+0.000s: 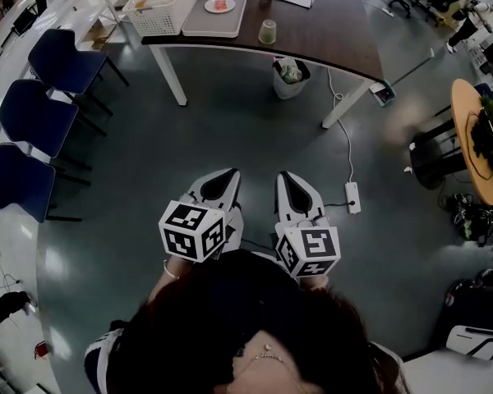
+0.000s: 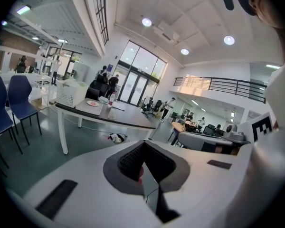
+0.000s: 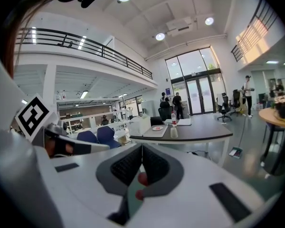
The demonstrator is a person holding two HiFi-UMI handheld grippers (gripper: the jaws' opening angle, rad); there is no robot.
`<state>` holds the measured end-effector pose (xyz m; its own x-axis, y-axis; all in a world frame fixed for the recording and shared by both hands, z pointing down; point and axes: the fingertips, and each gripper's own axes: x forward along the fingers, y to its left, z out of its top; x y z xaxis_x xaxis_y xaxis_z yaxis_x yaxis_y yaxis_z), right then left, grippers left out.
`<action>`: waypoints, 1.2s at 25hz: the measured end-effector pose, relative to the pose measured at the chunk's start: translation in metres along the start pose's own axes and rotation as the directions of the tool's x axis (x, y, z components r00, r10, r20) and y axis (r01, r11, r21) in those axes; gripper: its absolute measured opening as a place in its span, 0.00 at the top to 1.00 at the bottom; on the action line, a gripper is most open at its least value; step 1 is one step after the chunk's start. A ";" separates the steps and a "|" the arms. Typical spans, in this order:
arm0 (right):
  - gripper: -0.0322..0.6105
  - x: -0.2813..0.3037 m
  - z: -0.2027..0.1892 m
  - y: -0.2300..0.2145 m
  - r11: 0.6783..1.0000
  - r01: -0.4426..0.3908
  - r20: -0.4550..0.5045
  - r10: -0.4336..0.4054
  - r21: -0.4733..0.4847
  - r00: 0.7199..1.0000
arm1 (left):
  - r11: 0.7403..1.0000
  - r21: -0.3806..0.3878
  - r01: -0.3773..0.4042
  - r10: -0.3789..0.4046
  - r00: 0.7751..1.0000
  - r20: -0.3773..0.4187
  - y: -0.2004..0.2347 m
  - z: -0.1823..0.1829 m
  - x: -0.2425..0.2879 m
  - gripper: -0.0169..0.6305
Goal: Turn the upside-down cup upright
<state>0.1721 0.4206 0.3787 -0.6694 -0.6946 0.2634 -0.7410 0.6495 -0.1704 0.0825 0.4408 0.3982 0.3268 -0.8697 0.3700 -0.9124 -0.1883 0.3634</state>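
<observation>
Left claw [image 1: 223,180] and right claw [image 1: 291,184] are both pinched shut and empty. The cup [image 1: 267,31] stands mouth-down on the table [image 1: 337,39], well ahead of them. Best to close in first, open one claw wide, take the cup's side, then roll the wrist. Tray [image 1: 215,19] and basket [image 1: 160,11] lie ahead-left, and a bin [image 1: 289,76] sits under the table edge.

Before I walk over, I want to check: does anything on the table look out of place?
Only the cup near the front edge of the table: it stands upside down. Nothing looks spilled.
</observation>
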 end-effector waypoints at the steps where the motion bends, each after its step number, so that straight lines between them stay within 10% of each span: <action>1: 0.92 0.009 0.005 -0.001 1.000 0.004 0.004 -0.004 0.000 1.000 | 1.000 0.002 0.006 -0.006 1.000 0.003 0.006 0.008 0.005 0.98; 30: 0.92 0.188 0.075 -0.059 0.998 0.058 0.080 -0.061 0.036 0.995 | 0.993 0.062 0.098 -0.097 0.995 -0.018 0.111 0.108 0.143 0.98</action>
<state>0.0864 0.2289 0.3671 -0.6251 -0.7555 0.1964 -0.7802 0.5965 -0.1885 0.0010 0.2463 0.3987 0.4183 -0.8390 0.3479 -0.8895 -0.3009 0.3440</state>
